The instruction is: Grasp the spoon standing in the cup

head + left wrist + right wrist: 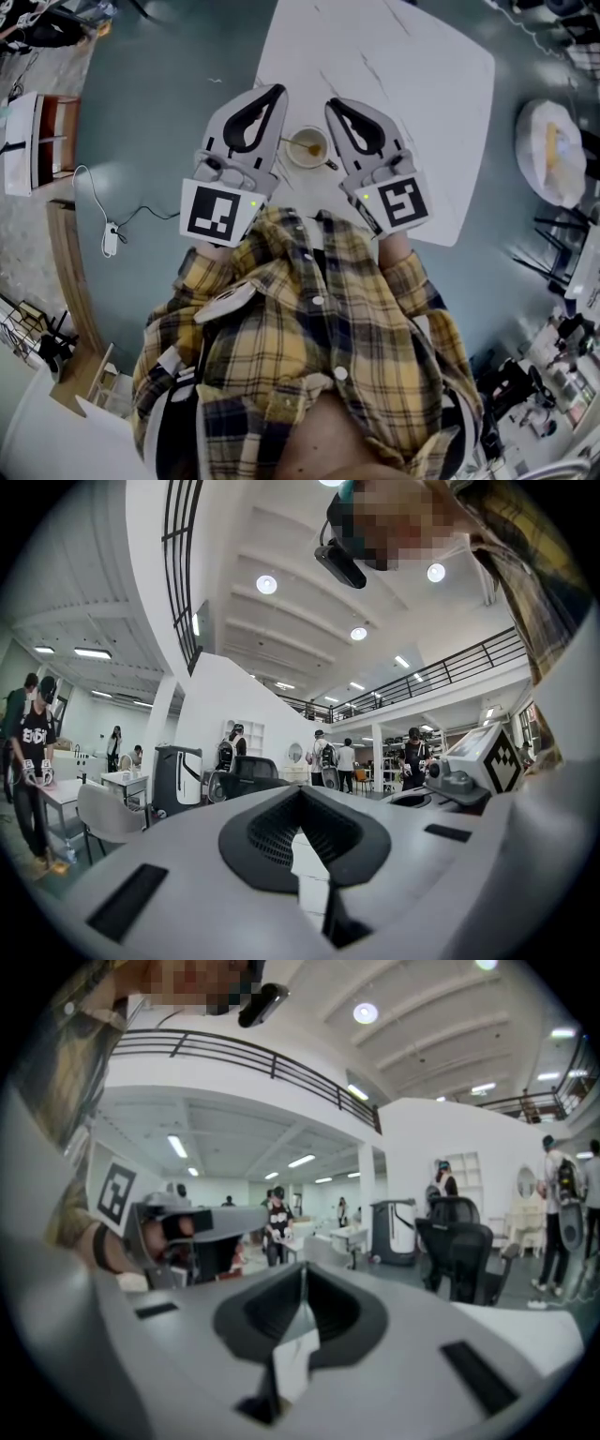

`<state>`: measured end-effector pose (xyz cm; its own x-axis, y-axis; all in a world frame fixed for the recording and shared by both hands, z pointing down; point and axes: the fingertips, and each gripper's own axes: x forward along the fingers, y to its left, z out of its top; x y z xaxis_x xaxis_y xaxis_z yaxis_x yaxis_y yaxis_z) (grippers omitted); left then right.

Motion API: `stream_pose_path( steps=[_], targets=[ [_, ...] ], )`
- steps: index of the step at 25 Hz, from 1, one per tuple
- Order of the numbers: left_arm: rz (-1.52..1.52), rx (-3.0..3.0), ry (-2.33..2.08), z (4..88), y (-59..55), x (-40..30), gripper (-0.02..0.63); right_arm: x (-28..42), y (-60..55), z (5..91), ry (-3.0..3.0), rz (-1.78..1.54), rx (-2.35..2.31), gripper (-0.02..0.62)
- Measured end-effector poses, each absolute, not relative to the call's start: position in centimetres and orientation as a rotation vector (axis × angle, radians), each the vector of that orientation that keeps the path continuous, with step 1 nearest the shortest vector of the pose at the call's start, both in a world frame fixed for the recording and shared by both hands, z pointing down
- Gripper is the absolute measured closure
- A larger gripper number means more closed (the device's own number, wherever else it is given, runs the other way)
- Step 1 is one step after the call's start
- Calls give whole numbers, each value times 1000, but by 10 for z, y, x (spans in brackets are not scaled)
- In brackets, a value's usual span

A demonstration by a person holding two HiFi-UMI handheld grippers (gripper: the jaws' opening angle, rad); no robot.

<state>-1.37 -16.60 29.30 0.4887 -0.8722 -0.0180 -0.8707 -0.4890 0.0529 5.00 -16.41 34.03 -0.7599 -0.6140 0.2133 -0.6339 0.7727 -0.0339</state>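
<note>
A small white cup (307, 147) with brownish contents stands on the white table (412, 84) near its front edge. A thin spoon (292, 142) rests in it, handle leaning left. My left gripper (278, 90) is just left of the cup and my right gripper (331, 103) just right of it. Both are raised with their jaws pressed together and nothing between them. The left gripper view shows its shut jaws (300, 794) pointing across the room, not at the cup. The right gripper view shows the same for its jaws (302, 1269). Neither gripper view shows the cup.
The person's plaid shirt (319, 356) fills the lower head view. A cable and adapter (111, 239) lie on the floor to the left, beside a wooden shelf (42, 141). A chair (553, 155) stands at the right. Several people and office chairs (459, 1241) stand in the hall.
</note>
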Motion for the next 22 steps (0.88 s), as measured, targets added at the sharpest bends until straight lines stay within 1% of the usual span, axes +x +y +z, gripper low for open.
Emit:
stream_pose_path(
  steps=[5,17,18,20,21,22],
  targets=[
    [-44,2643,-1581,306,-167,-21,591,42,-167,350,-2774,164,924,558],
    [7,2549,-1661,321,-160,-44,591,19,-152,382,-2757,272,600,554],
    [12,2543,-1668,322,-159,-46,591,16,-150,385,-2754,281,571,550],
    [22,2530,-1683,324,-155,-48,591,10,-144,391,-2747,298,508,493],
    [23,2524,-1693,324,-153,-50,591,7,-142,394,-2742,302,478,476],
    [22,2517,-1703,325,-152,-53,591,4,-140,397,-2735,303,452,472]
  ],
)
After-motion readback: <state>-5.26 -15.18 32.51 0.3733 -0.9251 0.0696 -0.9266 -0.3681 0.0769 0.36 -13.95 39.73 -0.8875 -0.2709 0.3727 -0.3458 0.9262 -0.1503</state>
